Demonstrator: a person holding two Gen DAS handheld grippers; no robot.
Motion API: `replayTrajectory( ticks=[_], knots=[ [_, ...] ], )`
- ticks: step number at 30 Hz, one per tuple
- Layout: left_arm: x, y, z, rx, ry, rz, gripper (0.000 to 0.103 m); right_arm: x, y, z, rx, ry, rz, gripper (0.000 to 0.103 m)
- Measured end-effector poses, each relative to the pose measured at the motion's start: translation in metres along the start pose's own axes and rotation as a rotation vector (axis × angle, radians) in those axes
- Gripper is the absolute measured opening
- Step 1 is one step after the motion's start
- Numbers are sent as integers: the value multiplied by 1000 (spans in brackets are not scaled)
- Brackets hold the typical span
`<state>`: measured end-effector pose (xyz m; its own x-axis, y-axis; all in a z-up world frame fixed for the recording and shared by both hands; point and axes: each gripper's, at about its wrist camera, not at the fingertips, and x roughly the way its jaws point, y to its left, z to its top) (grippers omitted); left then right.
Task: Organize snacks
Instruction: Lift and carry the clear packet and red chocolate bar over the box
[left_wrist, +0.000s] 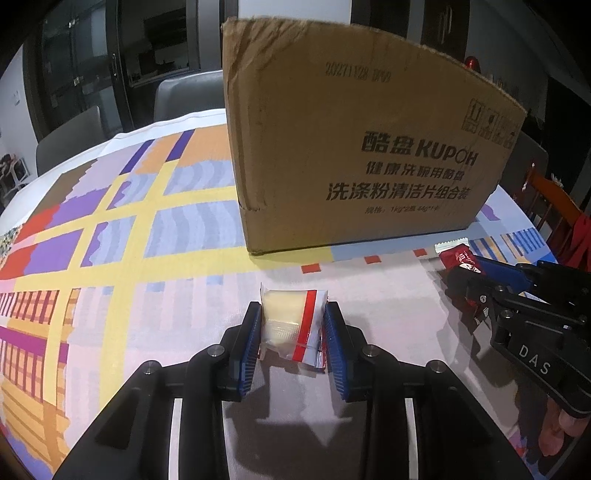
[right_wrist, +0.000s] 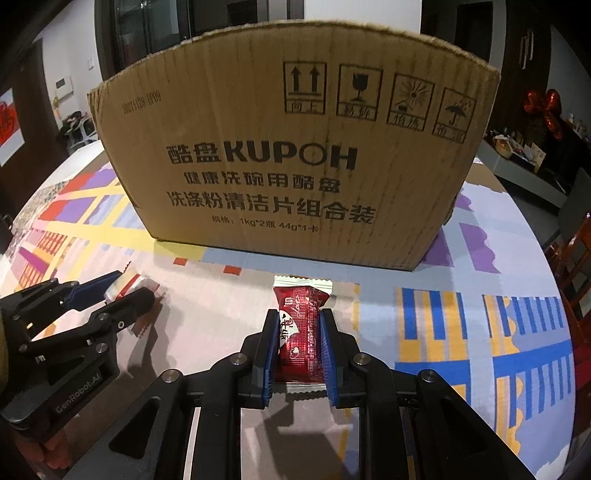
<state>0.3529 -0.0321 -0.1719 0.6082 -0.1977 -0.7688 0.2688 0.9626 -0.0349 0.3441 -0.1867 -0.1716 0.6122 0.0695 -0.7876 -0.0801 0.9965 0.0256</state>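
Left gripper (left_wrist: 293, 334) — clamped on pale snack (left_wrist: 291, 325); right gripper (right_wrist: 298, 345) — clamped on red snack (right_wrist: 298, 332), long axis along the fingers. Both low over cloth (left_wrist: 129, 258). Box (right_wrist: 295, 166) just ahead, opening probably on top, unseen.

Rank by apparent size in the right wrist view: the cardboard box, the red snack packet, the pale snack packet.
1. cardboard box, by far the largest.
2. red snack packet, held in the right gripper.
3. pale snack packet, in the left gripper; it looks smallest, but it is partly hidden, so this rank is unsure.
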Motion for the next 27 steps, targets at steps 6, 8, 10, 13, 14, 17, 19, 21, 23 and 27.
replayTrajectory(
  ticks=[6,8,10,13,14,17,19,21,23,27],
  knots=[
    [-15,-3,5,1,-21,1,34,-13,-1,2,6,-24,-1,22],
    [-21,-5,7,4,-30,3,34,-19,-2,3,7,-35,-1,22],
    [-28,-6,9,4,-41,4,34,-26,-2,4,10,-47,-2,22],
    [-37,-8,11,5,-56,6,34,-35,-1,5,9,-62,-2,22],
    [-40,-8,12,4,-59,6,34,-38,-1,5,9,-66,-1,22],
    [-49,-10,16,5,-74,7,34,-47,-1,8,10,-82,0,22],
    [-55,-11,17,4,-84,7,34,-53,-1,10,10,-94,-1,22],
    [-60,-12,18,4,-91,7,34,-59,-2,11,11,-102,-2,22],
    [-65,-13,20,1,-97,6,34,-65,-2,12,11,-112,-3,22],
    [-75,-16,23,-1,-112,3,34,-76,-4,15,12,-129,-4,22]
  ],
)
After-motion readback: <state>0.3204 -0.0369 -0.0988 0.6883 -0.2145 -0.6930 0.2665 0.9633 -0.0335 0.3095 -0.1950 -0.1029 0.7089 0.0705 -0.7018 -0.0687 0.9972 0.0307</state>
